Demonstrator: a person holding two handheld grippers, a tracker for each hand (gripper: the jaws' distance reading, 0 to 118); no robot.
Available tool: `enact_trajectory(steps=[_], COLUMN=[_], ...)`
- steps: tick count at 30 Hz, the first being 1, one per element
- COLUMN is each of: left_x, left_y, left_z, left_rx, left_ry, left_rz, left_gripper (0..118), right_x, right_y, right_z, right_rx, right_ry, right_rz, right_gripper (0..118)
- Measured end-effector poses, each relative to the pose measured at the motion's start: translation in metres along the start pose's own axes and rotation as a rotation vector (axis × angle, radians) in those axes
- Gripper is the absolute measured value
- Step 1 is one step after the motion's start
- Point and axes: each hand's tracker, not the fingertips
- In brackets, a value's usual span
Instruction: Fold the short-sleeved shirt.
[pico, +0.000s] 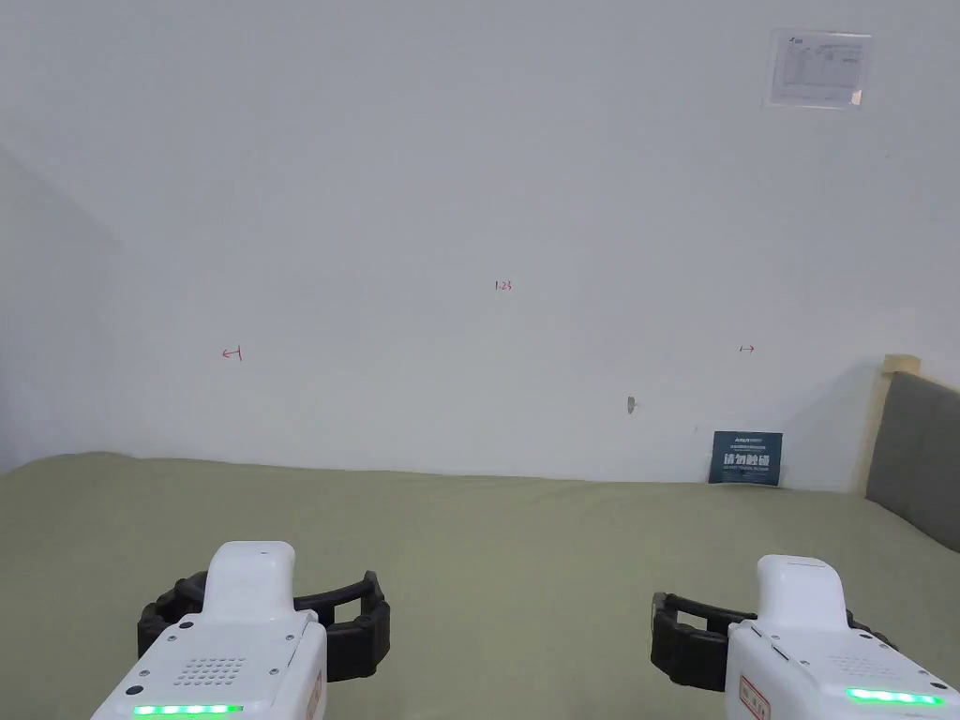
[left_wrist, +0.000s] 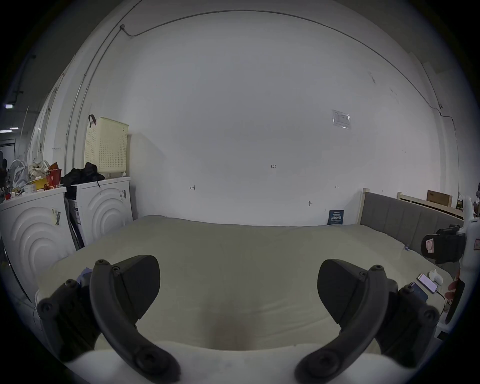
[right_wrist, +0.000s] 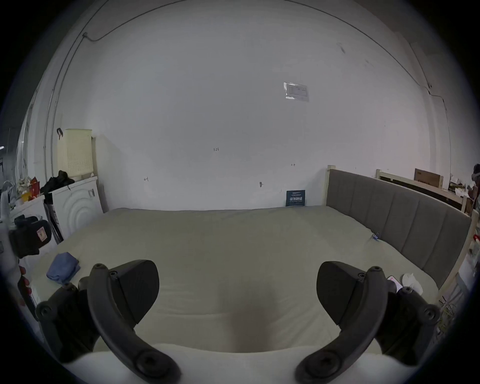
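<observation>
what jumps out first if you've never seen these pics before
The wide olive-green bed against a bare white wall, with the left claw and right claw held open above its near edge, holding nothing. Next, a crumpled blue cloth on the bed's near left corner, and a grey headboard along the right side.

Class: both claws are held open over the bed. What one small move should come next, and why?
Probably swing the left claw out to its left toward the crumpled blue cloth bundle near the left edge of the pale green bed sheet. Both it and the right claw are open and hold nothing, and the bundle, likely the shirt, lies unfolded.
</observation>
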Motion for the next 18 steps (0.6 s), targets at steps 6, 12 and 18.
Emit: enact_trajectory(steps=[6,12,18], left_x=[-0.001,-0.001,0.0], left_y=[-0.003,-0.005,-0.004], left_z=[0.0,0.0,-0.001], left_rx=[-0.009,-0.019,-0.01], left_ry=[0.009,0.008,-0.004], left_rz=[0.003,0.013,0.014], left_gripper=[118,118,118], right_x=[0.004,0.009,0.015], right_y=[0.003,0.007,0.006], right_z=[0.0,-0.001,0.001], right_rx=[-0.003,-0.036,0.006], right_ry=[-0.013,-0.038,-0.038], right_rz=[-0.016,-0.063,-0.08], right_gripper=[118,118,118])
